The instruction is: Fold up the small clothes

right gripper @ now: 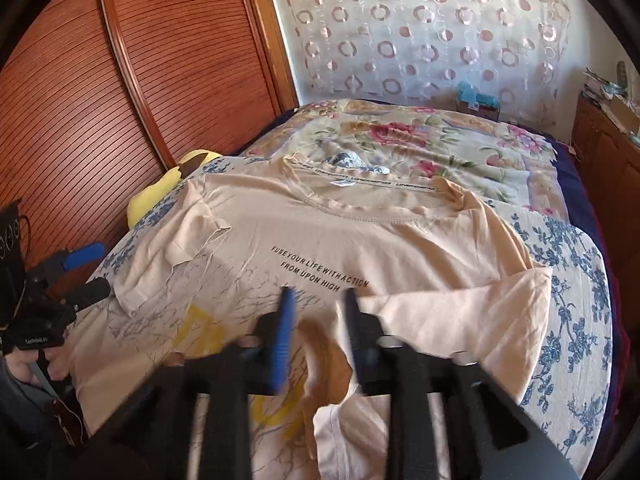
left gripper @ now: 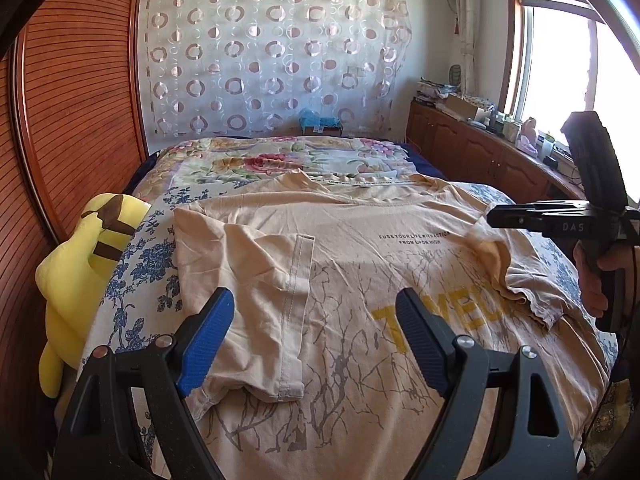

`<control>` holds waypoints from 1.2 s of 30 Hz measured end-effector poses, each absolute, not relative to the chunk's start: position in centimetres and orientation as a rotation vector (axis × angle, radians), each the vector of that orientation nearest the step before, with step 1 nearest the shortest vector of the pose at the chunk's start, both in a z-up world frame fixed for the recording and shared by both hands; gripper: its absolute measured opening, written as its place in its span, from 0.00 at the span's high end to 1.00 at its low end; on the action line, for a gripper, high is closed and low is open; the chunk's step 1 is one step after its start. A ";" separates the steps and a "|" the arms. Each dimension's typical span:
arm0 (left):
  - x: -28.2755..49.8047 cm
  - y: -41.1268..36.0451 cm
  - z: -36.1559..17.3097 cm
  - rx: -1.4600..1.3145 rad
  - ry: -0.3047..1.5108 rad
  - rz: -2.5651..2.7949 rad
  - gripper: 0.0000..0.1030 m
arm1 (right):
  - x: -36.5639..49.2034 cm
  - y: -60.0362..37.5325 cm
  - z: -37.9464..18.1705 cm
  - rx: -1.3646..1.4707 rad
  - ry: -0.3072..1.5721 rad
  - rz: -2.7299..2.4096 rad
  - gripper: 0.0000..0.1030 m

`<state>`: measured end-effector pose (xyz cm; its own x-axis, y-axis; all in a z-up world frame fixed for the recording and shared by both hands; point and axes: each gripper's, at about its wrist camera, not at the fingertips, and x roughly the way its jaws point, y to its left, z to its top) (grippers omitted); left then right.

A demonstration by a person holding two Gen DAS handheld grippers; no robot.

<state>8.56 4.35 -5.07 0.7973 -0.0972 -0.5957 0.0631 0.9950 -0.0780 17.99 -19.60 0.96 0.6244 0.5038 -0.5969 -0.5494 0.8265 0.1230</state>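
Observation:
A beige T-shirt (left gripper: 360, 248) with black lettering, a yellow word and a grey branch print lies face up on the bed. Its left sleeve (left gripper: 260, 304) is folded inward over the chest, and the right sleeve (right gripper: 460, 320) is folded inward too. My left gripper (left gripper: 314, 300) hovers open and wide over the left sleeve, touching no cloth. My right gripper (right gripper: 319, 312) is blurred, with its jaws apart above the folded right sleeve and nothing pinched between them. In the left wrist view the right gripper (left gripper: 500, 216) shows side-on at the shirt's right edge. The left gripper (right gripper: 90, 274) appears at the shirt's left side.
A yellow plush toy (left gripper: 80, 272) lies between the bed and the slatted wooden door (left gripper: 80, 100). A floral quilt (left gripper: 280, 160) covers the far half of the bed. A cluttered wooden cabinet (left gripper: 480, 148) runs along the right under the window. A hand (left gripper: 592, 280) holds the right gripper.

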 end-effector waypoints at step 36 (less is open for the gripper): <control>21.2 15.9 -8.8 -0.116 0.840 -0.060 0.42 | 25.1 -27.1 -3.4 -0.123 0.751 0.261 0.37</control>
